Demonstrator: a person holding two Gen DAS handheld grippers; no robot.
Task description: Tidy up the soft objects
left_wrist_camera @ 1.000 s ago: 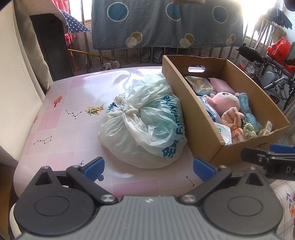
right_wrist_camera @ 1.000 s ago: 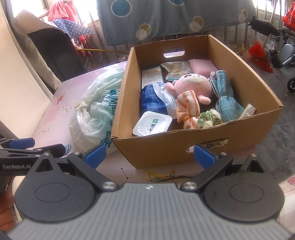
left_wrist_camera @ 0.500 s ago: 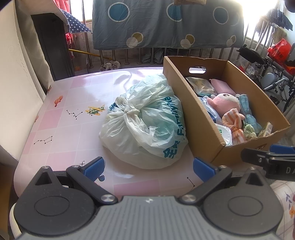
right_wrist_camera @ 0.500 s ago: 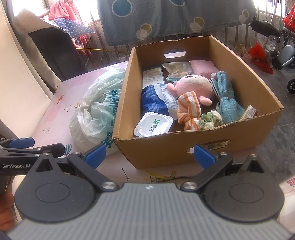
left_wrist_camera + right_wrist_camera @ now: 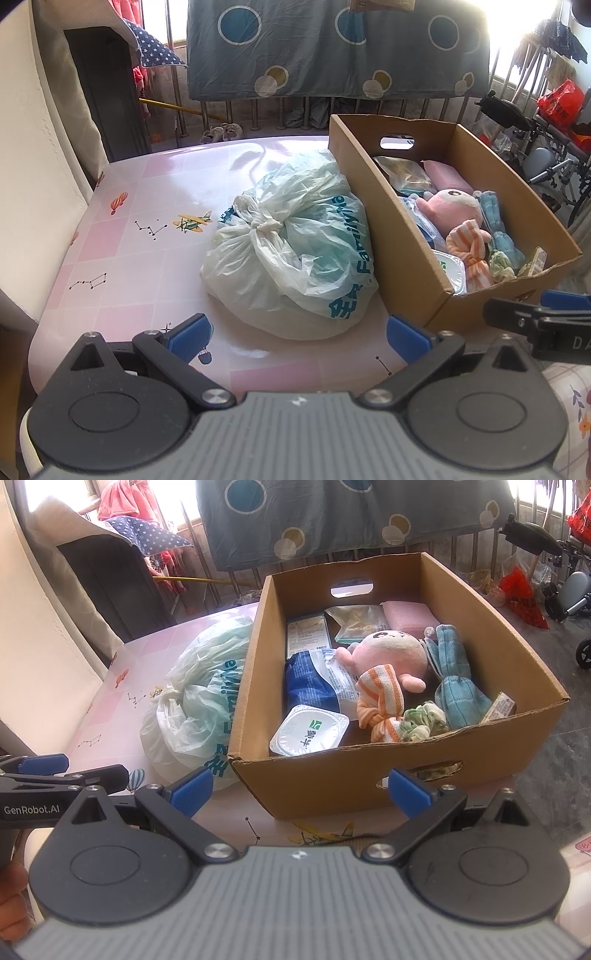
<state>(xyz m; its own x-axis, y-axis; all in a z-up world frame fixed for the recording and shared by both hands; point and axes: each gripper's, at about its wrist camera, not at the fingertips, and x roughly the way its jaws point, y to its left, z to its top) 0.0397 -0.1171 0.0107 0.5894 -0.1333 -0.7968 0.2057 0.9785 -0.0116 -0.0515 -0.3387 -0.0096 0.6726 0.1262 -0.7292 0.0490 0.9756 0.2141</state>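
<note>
Both grippers hover low over the near edge of a glossy pink checked worktop (image 5: pixel 122 258), empty. The left gripper (image 5: pixel 297 332) and right gripper (image 5: pixel 299 788) each hold their blue-tipped fingers spread wide. Beyond them, a knotted translucent white plastic bag (image 5: pixel 291 251) touches an open brown cardboard box (image 5: pixel 369 771) holding a pink plush toy (image 5: pixel 389 651). A circle-patterned grey sheet (image 5: pixel 332 48) hangs over railings behind.

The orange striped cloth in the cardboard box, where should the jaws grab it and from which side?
Probably at the knotted waist of the orange striped cloth, coming down from above. It lies on top of the pile in the cardboard box, narrowest at that twist, with the pink plush toy and box walls blocking sideways approaches.
</note>
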